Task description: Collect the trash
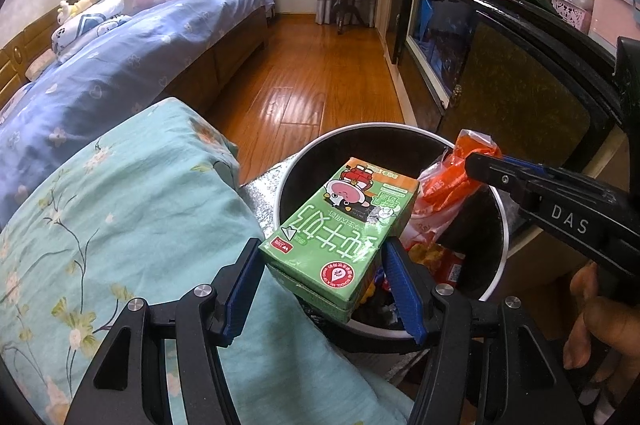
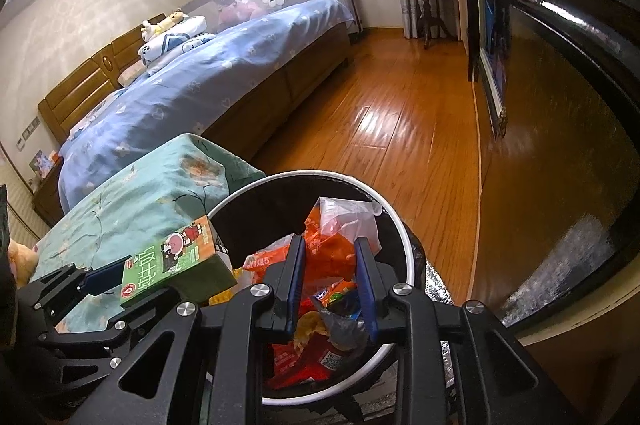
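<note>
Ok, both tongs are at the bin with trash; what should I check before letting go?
1. Left tongs grip the green milk carton: ok.
2. Carton wholly over the bin mouth: cannot tell; it overlaps the rim.
3. Right tongs hold the orange wrapper above the bin: ok.
4. Room in the bin: ok; the trash sits below the rim.
5. Tongs apart from each other: ok.
</note>
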